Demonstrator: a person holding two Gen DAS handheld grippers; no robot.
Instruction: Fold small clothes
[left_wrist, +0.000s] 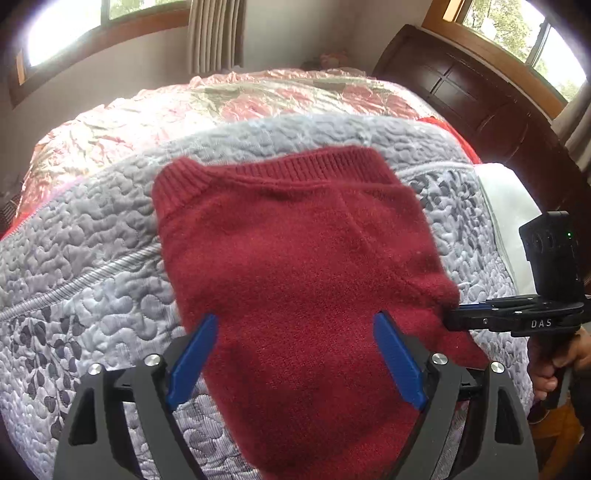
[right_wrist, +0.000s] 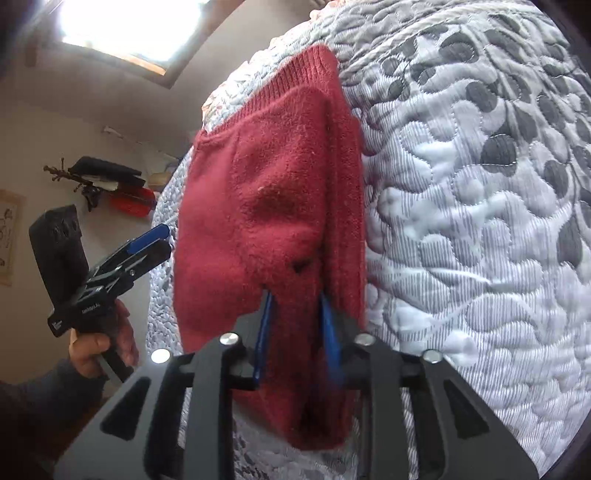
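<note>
Red knit garment (left_wrist: 295, 266) lay on grey quilted bedspread (left_wrist: 92, 236), long axis running from ribbed band at far end toward person. Right gripper (right_wrist: 295, 332) pinched near right corner, fingers narrow with wool between them. Left gripper (left_wrist: 295, 354) hung over near middle, fingers spread wide, holding nothing; cloth lay below and ahead of fingertips. Judgement: next fold turned on held right corner; left gripper nearer free near-left edge.

A grey quilted bedspread (left_wrist: 92, 236) covers the bed, a dark wooden headboard (left_wrist: 469, 85) beyond, beige curtains (left_wrist: 214, 35) between windows (left_wrist: 70, 29).
</note>
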